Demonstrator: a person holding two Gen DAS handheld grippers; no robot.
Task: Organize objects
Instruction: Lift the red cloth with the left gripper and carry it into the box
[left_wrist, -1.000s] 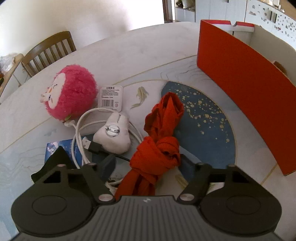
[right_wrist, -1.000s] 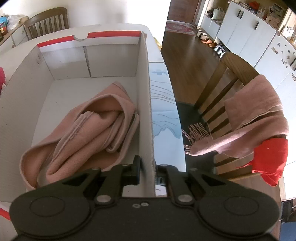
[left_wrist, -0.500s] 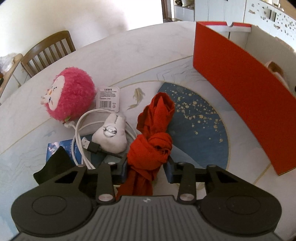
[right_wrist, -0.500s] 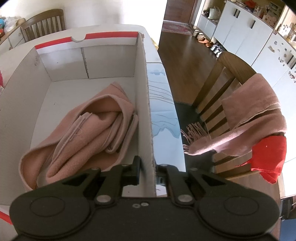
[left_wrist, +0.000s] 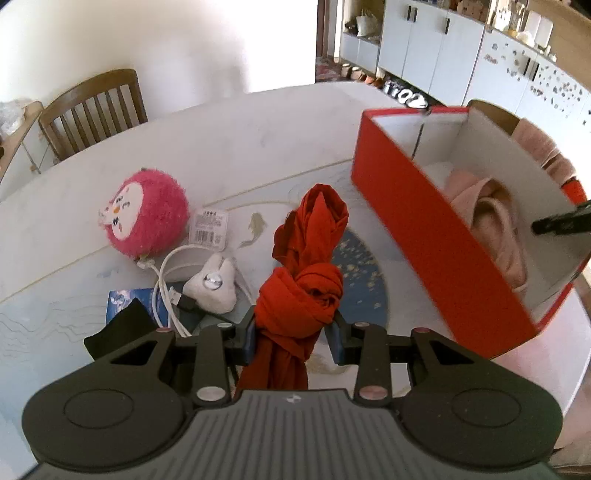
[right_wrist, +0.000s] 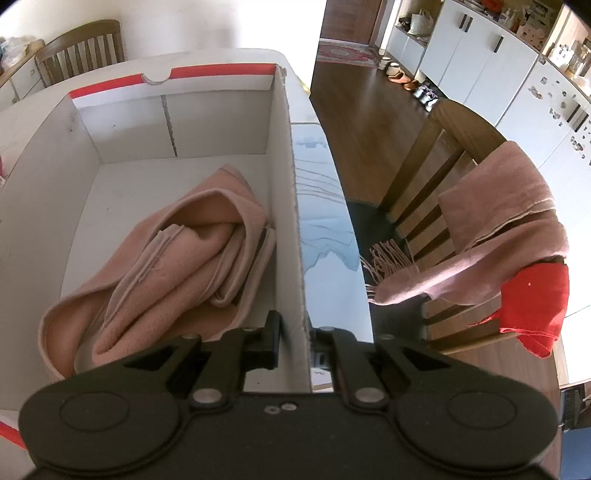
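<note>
My left gripper (left_wrist: 293, 334) is shut on a knotted red cloth (left_wrist: 306, 266) and holds it lifted above the table. To its right stands a red box (left_wrist: 439, 254) with white inner walls; a pink scarf (left_wrist: 495, 221) lies inside. My right gripper (right_wrist: 295, 341) is shut on the box's right wall (right_wrist: 291, 221), one finger inside and one outside. The pink scarf (right_wrist: 173, 266) fills the near half of the box in the right wrist view.
On the table to the left lie a pink plush ball (left_wrist: 147, 214), a white cable (left_wrist: 166, 288), a small white plush (left_wrist: 212, 288), a blue booklet (left_wrist: 125, 306) and a black cloth (left_wrist: 118, 332). A chair (right_wrist: 443, 192) draped with pink and red cloths stands to the right.
My left gripper closed on the red cloth and lifted it off the table, so the view rose. My right gripper kept its hold on the box wall.
</note>
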